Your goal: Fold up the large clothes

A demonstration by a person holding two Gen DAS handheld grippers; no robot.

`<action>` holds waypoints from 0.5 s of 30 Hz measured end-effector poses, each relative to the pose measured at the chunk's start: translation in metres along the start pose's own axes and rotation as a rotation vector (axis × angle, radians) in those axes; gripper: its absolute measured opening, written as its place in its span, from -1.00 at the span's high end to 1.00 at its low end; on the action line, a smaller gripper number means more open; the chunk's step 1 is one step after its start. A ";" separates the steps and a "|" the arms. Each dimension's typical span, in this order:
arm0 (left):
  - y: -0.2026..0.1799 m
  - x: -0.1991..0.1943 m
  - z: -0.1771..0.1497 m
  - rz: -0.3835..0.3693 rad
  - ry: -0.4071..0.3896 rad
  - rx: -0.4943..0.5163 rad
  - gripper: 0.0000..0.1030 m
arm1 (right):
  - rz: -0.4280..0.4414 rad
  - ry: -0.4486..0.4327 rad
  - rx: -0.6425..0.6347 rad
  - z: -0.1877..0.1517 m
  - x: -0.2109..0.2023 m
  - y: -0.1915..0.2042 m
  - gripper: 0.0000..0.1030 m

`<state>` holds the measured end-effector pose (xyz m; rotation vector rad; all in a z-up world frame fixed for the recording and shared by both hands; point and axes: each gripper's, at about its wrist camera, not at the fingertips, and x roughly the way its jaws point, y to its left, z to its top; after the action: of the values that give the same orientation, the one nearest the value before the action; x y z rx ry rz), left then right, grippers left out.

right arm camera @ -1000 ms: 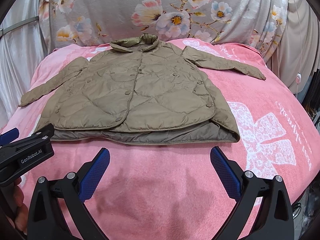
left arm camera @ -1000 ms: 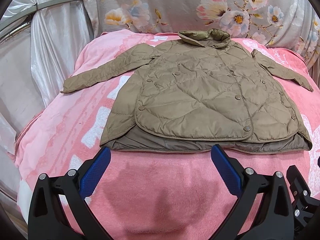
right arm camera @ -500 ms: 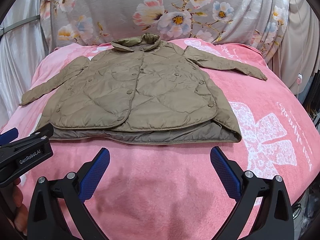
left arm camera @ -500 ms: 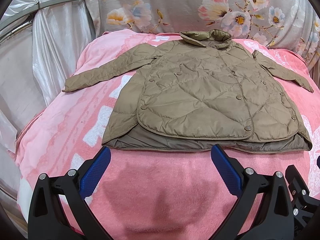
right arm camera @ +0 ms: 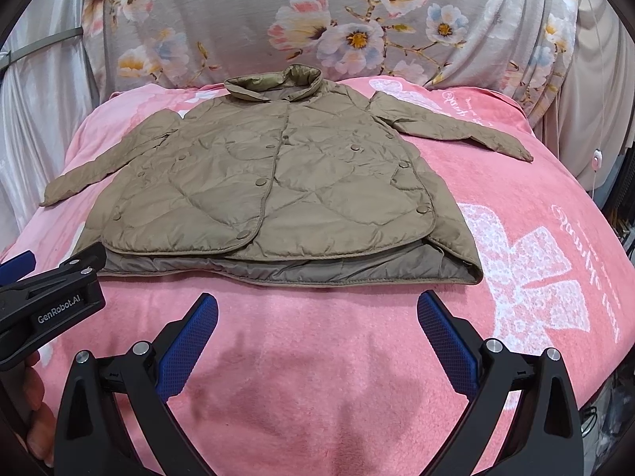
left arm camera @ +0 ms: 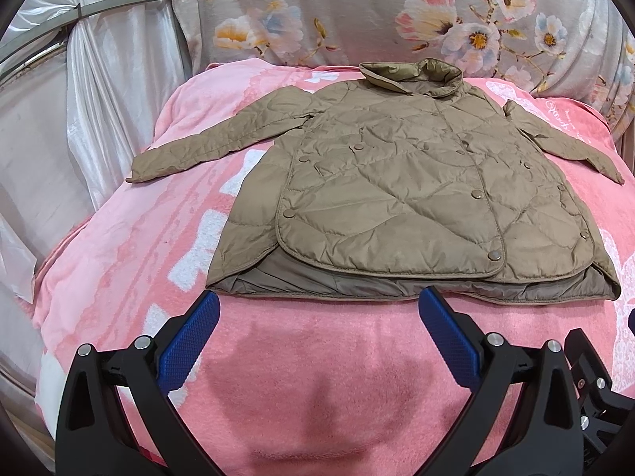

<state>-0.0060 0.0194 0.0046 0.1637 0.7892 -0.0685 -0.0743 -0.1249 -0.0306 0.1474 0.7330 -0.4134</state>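
pink blanket point(left arm camera: 119, 261) covers the bed; floral fabric point(right arm camera: 317, 20) behind, perhaps pale curtain point(left arm camera: 99, 79) leftward.

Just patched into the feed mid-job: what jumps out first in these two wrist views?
A tan quilted jacket lies flat and buttoned in the middle of a pink blanket, collar toward the floral fabric behind, both sleeves spread out. The left gripper and right gripper hover open short of its hem, touching nothing.

One quilted tan jacket point(left arm camera: 412, 198), with two sleeves spread out at nine and three o'clock. One pink blanket point(left arm camera: 131, 246) and one floral cloth point(left arm camera: 357, 12) at twelve o'clock. Two hand-held grippers: the left hand-held gripper point(left arm camera: 317, 305) and the right hand-held gripper point(right arm camera: 317, 305), each with two blue pads.
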 end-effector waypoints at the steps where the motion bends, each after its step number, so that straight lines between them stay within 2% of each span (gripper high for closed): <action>1: -0.001 0.001 0.000 -0.002 0.000 -0.001 -0.90 | 0.001 0.001 -0.002 0.000 0.000 0.000 -0.90; 15: 0.010 -0.001 0.001 0.000 0.004 -0.005 -0.90 | 0.003 0.002 0.000 0.000 0.001 0.002 -0.90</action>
<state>-0.0052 0.0288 0.0071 0.1593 0.7938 -0.0665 -0.0728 -0.1238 -0.0319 0.1490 0.7346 -0.4107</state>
